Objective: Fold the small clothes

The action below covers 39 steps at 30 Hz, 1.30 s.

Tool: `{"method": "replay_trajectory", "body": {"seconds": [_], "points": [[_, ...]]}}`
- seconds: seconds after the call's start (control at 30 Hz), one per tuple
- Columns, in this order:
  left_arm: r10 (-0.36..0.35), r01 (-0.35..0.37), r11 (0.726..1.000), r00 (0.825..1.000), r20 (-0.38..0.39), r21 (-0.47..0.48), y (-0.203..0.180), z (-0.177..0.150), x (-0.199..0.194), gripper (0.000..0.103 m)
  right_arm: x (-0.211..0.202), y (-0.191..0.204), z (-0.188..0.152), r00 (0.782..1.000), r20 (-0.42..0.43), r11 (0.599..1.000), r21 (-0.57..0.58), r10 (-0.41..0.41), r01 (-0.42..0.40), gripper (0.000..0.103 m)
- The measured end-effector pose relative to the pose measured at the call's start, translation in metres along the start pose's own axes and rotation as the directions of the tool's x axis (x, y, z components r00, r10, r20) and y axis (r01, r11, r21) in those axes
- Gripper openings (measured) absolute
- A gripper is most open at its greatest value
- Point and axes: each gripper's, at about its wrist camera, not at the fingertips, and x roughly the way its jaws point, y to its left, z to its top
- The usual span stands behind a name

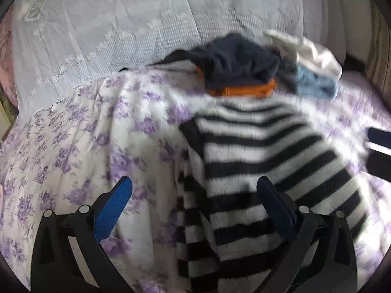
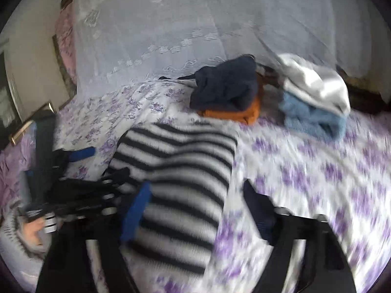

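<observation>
A fluffy black-and-white striped garment [image 1: 256,161] [image 2: 180,166] lies spread flat on the purple-flowered bedspread [image 1: 73,146] [image 2: 305,171]. My left gripper [image 1: 194,183] hangs open above its left part; its blue left pad is over the bedspread and its right finger is over the stripes. My right gripper [image 2: 196,190] is open too, straddling the garment's right edge without pressing on it. In the right wrist view, the left gripper [image 2: 110,162] shows at the garment's left edge. At the right border of the left wrist view, the right gripper [image 1: 378,146] shows. Both views are blurred.
Behind the striped garment a folded navy piece [image 1: 239,61] [image 2: 227,85] sits on an orange one [image 1: 244,90] [image 2: 234,114]. To their right a white garment [image 1: 315,53] [image 2: 315,80] lies over a light blue one [image 1: 315,83] [image 2: 315,119]. A white lace cover [image 1: 122,24] rises behind. A hand [image 2: 34,229] shows low left.
</observation>
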Motion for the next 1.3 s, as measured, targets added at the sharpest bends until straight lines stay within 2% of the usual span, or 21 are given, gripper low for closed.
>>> {"method": "replay_trajectory", "body": {"seconds": [0.03,0.07,0.13,0.2,0.3,0.33,0.47,0.6,0.7,0.73,0.77,0.8,0.87,0.93,1.0,1.03,1.07,1.13,1.2,1.23,1.3], "points": [[-0.037,0.038,0.999,0.999,0.002,-0.025,0.004,0.003,-0.003,0.099,0.006,0.001,0.008,1.000,-0.010,1.000,-0.011,0.002,-0.002,0.042],[-0.076,0.075,0.996,0.997,-0.013,-0.048,0.009,0.005,0.000,0.099,0.013,0.000,0.017,1.000,-0.022,1.000,-0.014,0.010,-0.010,0.029],[-0.075,0.072,0.996,0.996,-0.054,-0.049,0.010,0.005,0.013,0.099,0.031,-0.002,0.032,0.999,-0.042,1.000,-0.005,0.028,-0.028,0.027],[-0.034,0.033,0.999,0.989,-0.141,-0.014,0.009,-0.005,0.044,0.099,0.056,-0.005,0.042,0.997,-0.072,1.000,-0.001,0.013,-0.013,0.027],[-0.143,0.125,0.986,0.973,-0.181,-0.106,0.024,-0.006,0.059,0.099,0.112,-0.007,0.026,0.974,-0.223,1.000,-0.013,-0.030,0.028,0.027],[-0.153,0.134,0.984,0.971,-0.183,-0.114,0.025,-0.007,0.060,0.099,0.122,-0.008,0.019,0.976,-0.217,0.999,-0.025,-0.036,0.031,0.028],[-0.139,0.125,0.988,0.976,-0.169,-0.092,0.021,-0.008,0.054,0.099,0.105,-0.012,0.021,0.983,-0.183,0.999,0.034,-0.004,0.010,0.029],[-0.142,0.126,0.986,0.979,-0.146,-0.112,0.029,-0.001,0.026,0.099,0.038,0.005,0.007,0.996,-0.069,0.998,-0.028,0.047,-0.049,0.029],[-0.173,0.160,0.983,0.972,-0.159,-0.092,0.031,-0.002,0.015,0.099,0.013,0.016,-0.018,0.992,-0.096,0.993,-0.076,0.078,-0.085,0.029],[-0.183,0.169,0.982,0.965,-0.187,-0.088,0.030,-0.006,0.019,0.099,0.016,0.016,-0.028,0.989,-0.129,0.993,-0.081,0.074,-0.085,0.033],[-0.199,0.185,0.980,0.949,-0.243,-0.078,0.025,-0.015,0.032,0.099,0.020,0.018,-0.038,0.989,-0.136,0.993,-0.093,0.055,-0.068,0.036],[-0.225,0.208,0.974,0.941,-0.254,-0.090,0.024,-0.023,0.042,0.099,0.022,0.019,-0.047,0.992,-0.116,0.992,-0.114,0.039,-0.053,0.040],[-0.267,0.240,0.961,0.935,-0.233,-0.137,0.028,-0.027,0.046,0.099,0.023,0.014,-0.049,0.993,-0.103,0.995,-0.085,0.051,-0.060,0.042],[-0.264,0.235,0.961,0.936,-0.234,-0.144,0.030,-0.024,0.041,0.099,0.022,0.003,-0.041,0.988,-0.110,0.994,0.007,0.108,-0.108,0.046],[-0.284,0.247,0.952,0.934,-0.219,-0.179,0.037,-0.024,0.029,0.099,0.013,-0.007,-0.037,0.986,-0.079,0.987,0.065,0.149,-0.144,0.060],[-0.307,0.269,0.944,0.928,-0.211,-0.192,0.039,-0.024,0.023,0.099,0.008,-0.014,-0.037,0.986,-0.059,0.984,0.093,0.158,-0.152,0.073],[-0.344,0.305,0.930,0.918,-0.196,-0.205,0.043,-0.024,0.016,0.099,0.003,-0.024,-0.035,0.985,-0.042,0.979,0.131,0.165,-0.158,0.081],[-0.391,0.345,0.909,0.901,-0.190,-0.234,0.048,-0.026,0.016,0.099,0.007,-0.038,-0.035,0.977,-0.052,0.961,0.198,0.206,-0.192,0.081],[-0.472,0.404,0.864,0.857,-0.208,-0.300,0.052,-0.030,0.026,0.099,0.021,-0.057,-0.035,0.961,-0.072,0.924,0.301,0.266,-0.234,0.081],[-0.487,0.412,0.855,0.846,-0.216,-0.316,0.053,-0.031,0.030,0.099,0.026,-0.061,-0.037,0.951,-0.081,0.905,0.339,0.298,-0.255,0.081],[-0.490,0.416,0.856,0.844,-0.220,-0.308,0.050,-0.033,0.032,0.099,0.040,-0.065,-0.043,0.925,-0.102,0.866,0.401,0.365,-0.298,0.081]]}}
